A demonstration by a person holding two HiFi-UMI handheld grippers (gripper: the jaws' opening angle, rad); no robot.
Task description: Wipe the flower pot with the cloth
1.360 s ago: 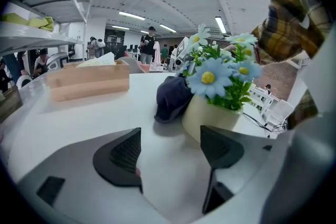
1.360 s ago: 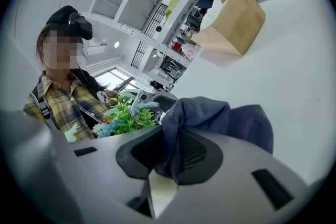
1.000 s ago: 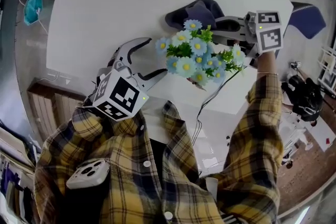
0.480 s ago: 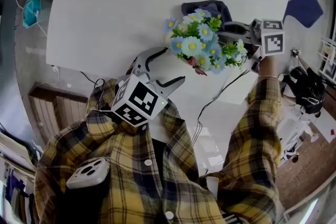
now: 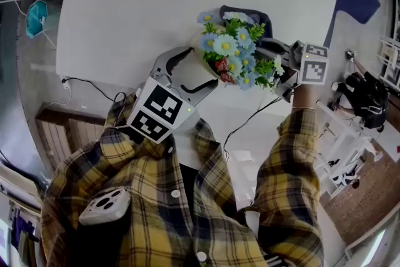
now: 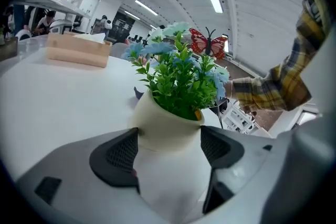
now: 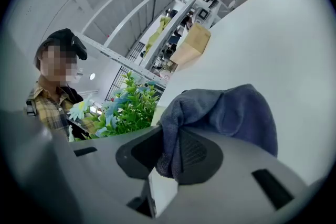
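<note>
- The cream flower pot sat near the desk's front edge, tipped over toward the person so its mouth faced away from them.
- The left claw gripped the flower pot, one ribbed pad pressed to each side of its body just under the rim.
- Blue daisy-like flowers and green leaves spilled out of the pot's mouth, with a red butterfly ornament standing above them.
- The right claw was closed on a fold of the dark blue cloth, just past the flowers on the pot's right.
- The rest of that cloth lay bunched on the desk behind the flowers, on the pot's far side.
- A light wooden box stood well beyond the pot, toward the desk's far edge.
- A thin black cable ran down the desk's front, below and to the right of the pot.
- The person's yellow plaid sleeve showed to the pot's right.
</note>
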